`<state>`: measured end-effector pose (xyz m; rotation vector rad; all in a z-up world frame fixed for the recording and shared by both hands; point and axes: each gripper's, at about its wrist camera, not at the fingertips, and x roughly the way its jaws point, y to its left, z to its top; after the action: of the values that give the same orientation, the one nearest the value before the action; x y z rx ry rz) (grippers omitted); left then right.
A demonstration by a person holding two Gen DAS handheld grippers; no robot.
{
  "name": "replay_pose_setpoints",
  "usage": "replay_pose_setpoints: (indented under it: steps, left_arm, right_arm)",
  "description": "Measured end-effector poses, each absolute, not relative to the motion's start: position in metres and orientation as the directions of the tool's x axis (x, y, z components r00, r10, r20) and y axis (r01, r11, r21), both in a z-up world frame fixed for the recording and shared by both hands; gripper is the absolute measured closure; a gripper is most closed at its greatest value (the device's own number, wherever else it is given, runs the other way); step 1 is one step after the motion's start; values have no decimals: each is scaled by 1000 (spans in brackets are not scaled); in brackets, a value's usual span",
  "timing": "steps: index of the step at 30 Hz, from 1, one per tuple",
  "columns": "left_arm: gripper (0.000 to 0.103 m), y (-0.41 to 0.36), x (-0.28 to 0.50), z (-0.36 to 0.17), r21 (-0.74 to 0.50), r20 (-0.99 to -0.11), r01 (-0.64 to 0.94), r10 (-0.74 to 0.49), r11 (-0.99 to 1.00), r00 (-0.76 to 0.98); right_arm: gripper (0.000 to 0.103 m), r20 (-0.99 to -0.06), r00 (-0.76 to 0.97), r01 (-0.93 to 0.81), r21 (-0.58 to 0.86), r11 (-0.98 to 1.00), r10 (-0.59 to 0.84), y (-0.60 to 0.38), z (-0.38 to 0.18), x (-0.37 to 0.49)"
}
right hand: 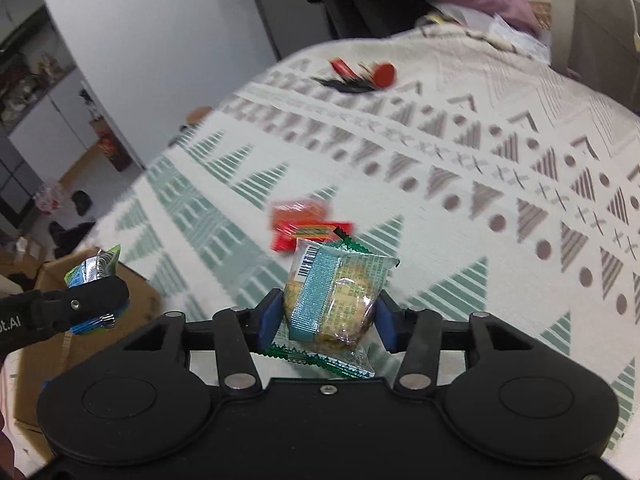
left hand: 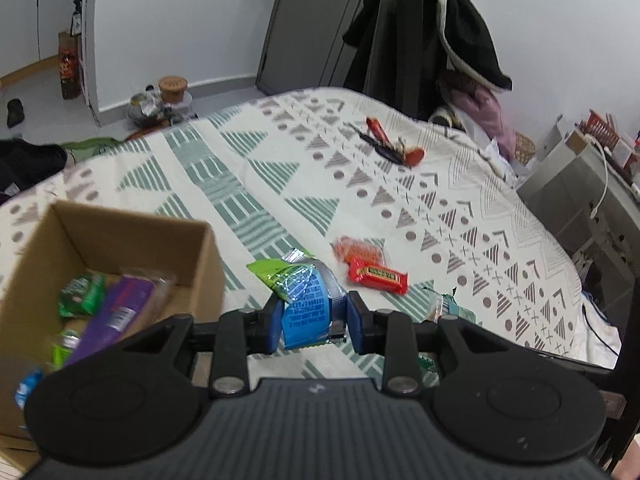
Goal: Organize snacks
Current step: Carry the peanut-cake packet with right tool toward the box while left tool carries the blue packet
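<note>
box (left hand: pixel 120 240) L of tools | orange bars (left hand: pixel 378 276) ahead | red wrappers (left hand: pixel 394 144) far

Each view is taken from just behind its own tongs, angled down and forward across the patterned bed (left hand: pixel 280 168) at close range. The orange snack packets (left hand: pixel 376 270) and the cardboard box (left hand: pixel 132 240) are shared by both; the left tongs (right hand: pixel 94 300) are seen at the right view's left edge.

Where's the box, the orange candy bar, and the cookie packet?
cardboard box (left hand: pixel 208 264): left wrist view, right wall.
orange candy bar (left hand: pixel 378 276): left wrist view, wrapper's middle.
cookie packet (right hand: pixel 336 300): right wrist view, clear front.
</note>
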<state>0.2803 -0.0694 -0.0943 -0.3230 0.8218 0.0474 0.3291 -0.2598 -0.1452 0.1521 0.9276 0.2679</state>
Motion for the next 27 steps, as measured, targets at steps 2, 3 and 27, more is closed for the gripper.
replay_pose_setpoints:
  steps: [2,3,27]
  left_arm:
    - [71,-63,274,-86,-265,-715,-168,-77,950,694]
    - [71,-59,271,-82,-265,-711,-170,-73,949,700]
    - [71,36,217,-63,-285,-713,-281,-7,917,701]
  right_arm:
    - [55,-751,581,-177,261,949,315,-255,-137,325]
    - [55,-745,584,-183,268,946,324,-253,-133,324]
    - [55,-649,619,-401,224,889,442,-152,-75,274]
